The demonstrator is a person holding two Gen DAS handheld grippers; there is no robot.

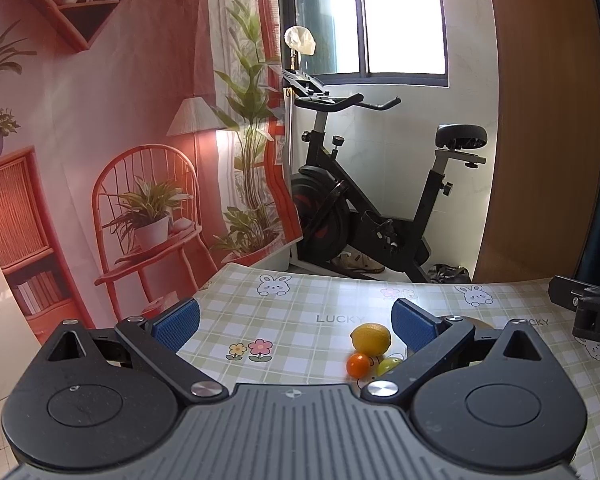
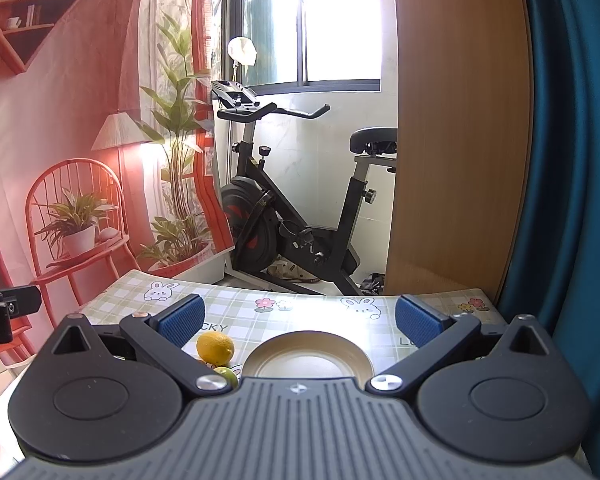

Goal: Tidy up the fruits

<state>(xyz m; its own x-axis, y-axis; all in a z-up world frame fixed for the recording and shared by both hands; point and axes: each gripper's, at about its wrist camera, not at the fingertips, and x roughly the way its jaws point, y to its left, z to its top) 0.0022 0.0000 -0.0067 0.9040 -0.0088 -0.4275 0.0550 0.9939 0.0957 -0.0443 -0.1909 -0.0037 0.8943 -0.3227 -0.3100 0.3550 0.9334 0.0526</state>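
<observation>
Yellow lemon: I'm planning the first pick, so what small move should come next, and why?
Probably lower the open left tool toward the yellow lemon. It lies beside the small orange fruit and green fruit on the checked tablecloth; the round beige plate looks empty.

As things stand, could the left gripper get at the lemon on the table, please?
Probably yes: the left gripper is open, and the lemon lies just ahead by its right finger, nothing between; the orange and green fruit crowd its near side.
</observation>
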